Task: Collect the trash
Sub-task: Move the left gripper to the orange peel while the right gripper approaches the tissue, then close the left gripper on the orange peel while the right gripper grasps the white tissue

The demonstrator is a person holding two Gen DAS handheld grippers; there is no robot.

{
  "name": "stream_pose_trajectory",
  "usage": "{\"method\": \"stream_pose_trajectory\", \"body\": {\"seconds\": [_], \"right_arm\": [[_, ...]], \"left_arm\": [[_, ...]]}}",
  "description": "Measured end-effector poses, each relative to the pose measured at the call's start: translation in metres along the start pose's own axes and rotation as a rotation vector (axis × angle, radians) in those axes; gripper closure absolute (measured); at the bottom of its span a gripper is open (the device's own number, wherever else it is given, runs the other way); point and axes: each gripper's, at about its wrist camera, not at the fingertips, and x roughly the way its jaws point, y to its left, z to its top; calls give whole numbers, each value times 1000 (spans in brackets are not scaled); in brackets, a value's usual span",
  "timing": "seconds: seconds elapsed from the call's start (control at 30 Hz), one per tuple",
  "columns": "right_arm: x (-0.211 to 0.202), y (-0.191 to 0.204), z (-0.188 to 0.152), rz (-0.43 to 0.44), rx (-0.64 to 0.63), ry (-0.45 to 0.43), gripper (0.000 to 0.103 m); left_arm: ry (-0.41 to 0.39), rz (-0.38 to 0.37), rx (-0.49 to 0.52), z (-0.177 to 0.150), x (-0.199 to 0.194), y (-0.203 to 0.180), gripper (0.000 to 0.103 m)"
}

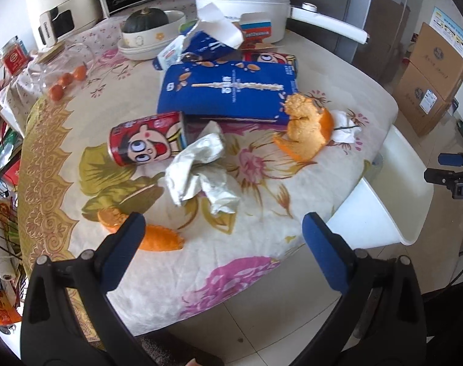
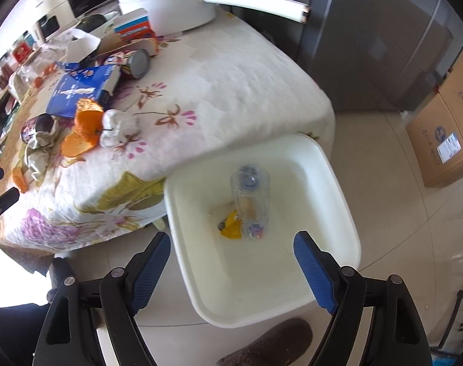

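Two grippers stood empty: your left gripper (image 1: pixel 220 228) held its fingers wide above the crumpled tissue (image 1: pixel 201 170) and orange peel (image 1: pixel 159 238) on the bench (image 1: pixel 262 244); your right gripper (image 2: pixel 231 253), fingers spread over the white bin (image 2: pixel 338 183), gripped nothing. Loose tissue risked slipping from a shallow pinch; the red can (image 1: pixel 146 138) risked rolling if nudged.

Tabletop (image 1: pixel 256 262) near edge bare, room to pass. Mid blocked: crumpled tissue (image 1: pixel 201 170), red can (image 1: pixel 146 138), blue box (image 1: pixel 228 91). Far edge packed w/ white pot (image 1: pixel 243 3). White bin (image 2: pixel 332 183) open-topped beside tabletop corner.
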Motion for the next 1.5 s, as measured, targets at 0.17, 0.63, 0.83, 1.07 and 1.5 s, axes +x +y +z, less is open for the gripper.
{"method": "stream_pose_trajectory", "body": {"seconds": [0.17,0.63,0.83,1.07,1.5], "right_arm": [[2,22,10,12,-31,-11,18],[7,74,35,46,-87,-22,18],[15,85,45,51,-92,-17,18],[27,95,56,44,-101,-5,18],[47,98,77,91,-24,-30,18]], "left_arm": [[3,8,-63,-8,-1,40,1],[2,73,48,-27,29,77,1],[18,62,177,-24,42,64,1],[40,4,174,-21,53,72,11],[21,-77,131,-7,48,79,78]]}}
